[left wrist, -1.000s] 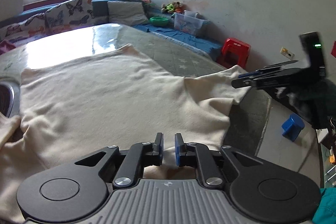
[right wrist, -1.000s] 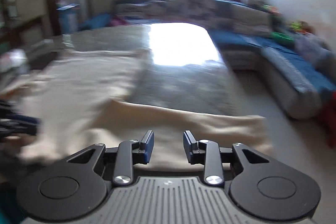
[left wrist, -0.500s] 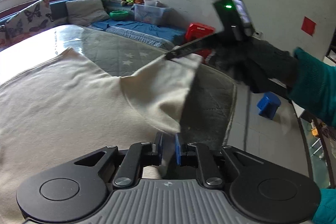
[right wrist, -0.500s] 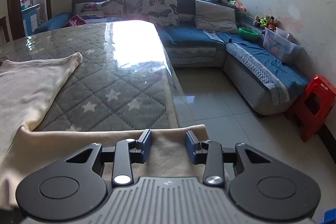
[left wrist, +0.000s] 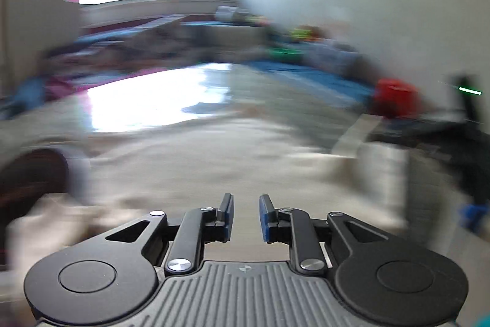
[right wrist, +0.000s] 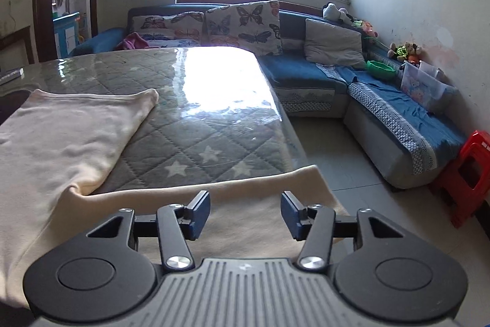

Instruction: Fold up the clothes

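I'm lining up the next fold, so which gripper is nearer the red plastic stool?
Right. The right gripper is over the cream garment's sleeve at the table edge facing the red plastic stool; the left gripper hangs over the garment's middle.

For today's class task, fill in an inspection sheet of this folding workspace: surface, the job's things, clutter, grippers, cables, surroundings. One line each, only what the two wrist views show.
Surface: grey quilted table with star pattern under a glossy clear cover; strong window glare.
Job's things: cream garment spread on the table, one part lying along the near edge under the right gripper.
Clutter: small pale object at the table's far left edge, too small to identify.
Grippers: left gripper open, nothing between its fingers, view motion-blurred; right gripper open wide above the garment.
Cables: nothing seen.
Surroundings: blue corner sofa with butterfly cushions, soft toys, green bowl, red plastic stool, window, doorway at left.
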Demonstrator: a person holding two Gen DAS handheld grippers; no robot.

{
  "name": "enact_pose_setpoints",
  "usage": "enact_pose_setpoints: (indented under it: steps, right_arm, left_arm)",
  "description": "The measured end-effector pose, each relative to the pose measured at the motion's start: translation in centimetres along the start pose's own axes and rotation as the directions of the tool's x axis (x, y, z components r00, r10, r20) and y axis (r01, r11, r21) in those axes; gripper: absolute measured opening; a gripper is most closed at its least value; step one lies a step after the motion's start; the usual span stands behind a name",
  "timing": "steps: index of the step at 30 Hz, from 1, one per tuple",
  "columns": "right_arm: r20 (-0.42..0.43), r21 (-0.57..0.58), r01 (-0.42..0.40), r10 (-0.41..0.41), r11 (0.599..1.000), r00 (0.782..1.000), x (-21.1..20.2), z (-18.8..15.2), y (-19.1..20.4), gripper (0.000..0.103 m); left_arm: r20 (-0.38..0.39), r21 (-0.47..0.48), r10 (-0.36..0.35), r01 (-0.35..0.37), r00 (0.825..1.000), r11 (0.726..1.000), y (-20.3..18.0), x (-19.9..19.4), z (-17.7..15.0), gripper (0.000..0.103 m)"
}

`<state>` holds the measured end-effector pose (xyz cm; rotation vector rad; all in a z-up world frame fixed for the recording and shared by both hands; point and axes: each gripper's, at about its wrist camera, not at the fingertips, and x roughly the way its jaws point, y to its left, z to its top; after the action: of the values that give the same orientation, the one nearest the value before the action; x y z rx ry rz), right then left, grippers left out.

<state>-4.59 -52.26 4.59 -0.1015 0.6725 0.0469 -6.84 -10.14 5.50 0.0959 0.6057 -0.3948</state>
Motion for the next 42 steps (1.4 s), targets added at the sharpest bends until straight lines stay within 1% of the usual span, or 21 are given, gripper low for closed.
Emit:
enact_pose_setpoints:
  steps: [2, 4, 5, 10, 12, 13, 14, 15, 19, 20, 21, 23, 27, 28, 30, 32, 34, 35, 37, 39, 42]
  right_arm:
    - [0.006, 0.01, -0.016, 0.016, 1.0, 1.0, -0.1, 0.1, 0.6, 0.053]
    - [0.009, 0.01, -0.025, 0.025, 1.0, 1.0, 0.0, 0.1, 1.0, 0.058]
    - [0.006, 0.011, -0.029, 0.029, 1.0, 1.0, 0.1, 0.0, 1.3, 0.058]
    - [-0.008, 0.035, -0.04, 0.041, 0.999, 0.999, 0.9, -0.2, 1.9, 0.059]
    - [-0.008, 0.048, -0.042, 0.042, 0.998, 0.999, 0.9, -0.2, 1.9, 0.06]
    - [-0.007, 0.052, -0.04, 0.041, 0.998, 0.999, 0.9, -0.3, 1.9, 0.061]
    - [-0.007, 0.055, -0.039, 0.039, 0.998, 0.999, 1.0, -0.3, 1.9, 0.063]
    - [-0.006, 0.059, -0.038, 0.038, 0.998, 0.999, 1.0, -0.4, 1.9, 0.064]
    - [0.002, 0.069, -0.03, 0.03, 0.997, 1.0, 1.2, -0.6, 1.9, 0.075]
    - [0.005, 0.07, -0.03, 0.03, 0.997, 1.0, 1.2, -0.7, 1.8, 0.076]
    - [0.009, 0.071, -0.031, 0.03, 0.997, 1.0, 1.2, -0.8, 1.8, 0.076]
    - [0.017, 0.073, -0.03, 0.029, 0.997, 0.999, 1.2, -0.9, 1.8, 0.085]
    - [0.027, 0.075, -0.03, 0.028, 0.997, 0.999, 1.2, -1.2, 1.8, 0.087]
    - [0.027, 0.076, -0.03, 0.028, 0.997, 0.999, 1.3, -1.2, 1.8, 0.088]
    - [0.024, 0.076, -0.029, 0.027, 0.997, 0.999, 1.4, -1.2, 1.9, 0.093]
    - [0.022, 0.075, -0.031, 0.03, 0.997, 0.999, 1.5, -1.2, 1.9, 0.099]
    - [0.019, 0.073, -0.032, 0.031, 0.997, 0.999, 1.6, -1.1, 2.0, 0.1]
    - [0.019, 0.073, -0.029, 0.027, 0.997, 0.999, 1.6, -1.2, 2.0, 0.102]
    - [0.019, 0.074, -0.024, 0.023, 0.997, 1.0, 1.6, -1.2, 2.0, 0.103]
    - [0.02, 0.077, -0.027, 0.026, 0.997, 0.999, 1.6, -1.3, 2.0, 0.103]
    - [0.021, 0.081, -0.031, 0.029, 0.996, 0.999, 1.7, -1.3, 1.9, 0.103]
  left_arm:
    - [-0.004, -0.034, 0.134, -0.134, 0.991, 0.99, 2.7, 0.1, 0.1, 0.029]
    - [-0.021, -0.049, 0.226, -0.227, 0.974, 0.973, 5.1, 0.4, 0.0, 0.031]
    - [-0.034, -0.05, 0.253, -0.254, 0.967, 0.966, 6.0, 0.6, -0.2, 0.031]
    - [-0.088, -0.007, 0.272, -0.274, 0.958, 0.962, 7.9, 2.1, -1.6, 0.032]
    - [-0.079, 0.005, 0.268, -0.269, 0.96, 0.963, 8.1, 2.1, -2.3, 0.032]
    - [-0.072, 0.002, 0.264, -0.265, 0.962, 0.964, 8.3, 1.9, -2.4, 0.027]
    - [-0.055, -0.022, 0.273, -0.275, 0.96, 0.961, 8.8, 1.2, -2.4, 0.012]
    - [-0.039, -0.047, 0.282, -0.284, 0.959, 0.958, 9.3, 0.6, -2.4, 0.008]
    - [0.023, -0.148, 0.321, -0.315, 0.947, 0.938, 11.2, -1.9, -2.5, 0.004]
    - [0.038, -0.175, 0.334, -0.323, 0.942, 0.93, 11.8, -2.6, -2.6, 0.003]
    - [0.052, -0.209, 0.358, -0.341, 0.932, 0.917, 12.5, -3.7, -2.8, 0.002]
    - [0.068, -0.274, 0.414, -0.382, 0.908, 0.883, 13.9, -5.7, -3.3, 0.002]
    - [0.045, -0.407, 0.522, -0.462, 0.852, 0.788, 16.6, -9.2, -5.4, 0.002]
    - [0.03, -0.426, 0.528, -0.467, 0.849, 0.775, 17.0, -9.8, -6.0, 0.002]
    - [0.028, -0.431, 0.468, -0.412, 0.883, 0.803, 16.8, -10.4, -6.6, 0.002]
    - [0.035, -0.369, 0.408, -0.367, 0.912, 0.854, 15.2, -10.0, -6.1, 0.004]
    - [0.054, -0.279, 0.344, -0.317, 0.937, 0.907, 13.0, -8.7, -5.1, 0.006]
    - [0.056, -0.243, 0.315, -0.293, 0.947, 0.925, 11.9, -7.9, -4.6, 0.01]
    - [0.049, -0.175, 0.284, -0.272, 0.958, 0.946, 10.2, -5.9, -3.7, 0.017]
    - [0.037, -0.11, 0.265, -0.26, 0.963, 0.959, 8.9, -3.7, -3.0, 0.031]
    - [-0.015, -0.062, 0.239, -0.239, 0.971, 0.969, 8.4, -0.7, -2.6, 0.035]
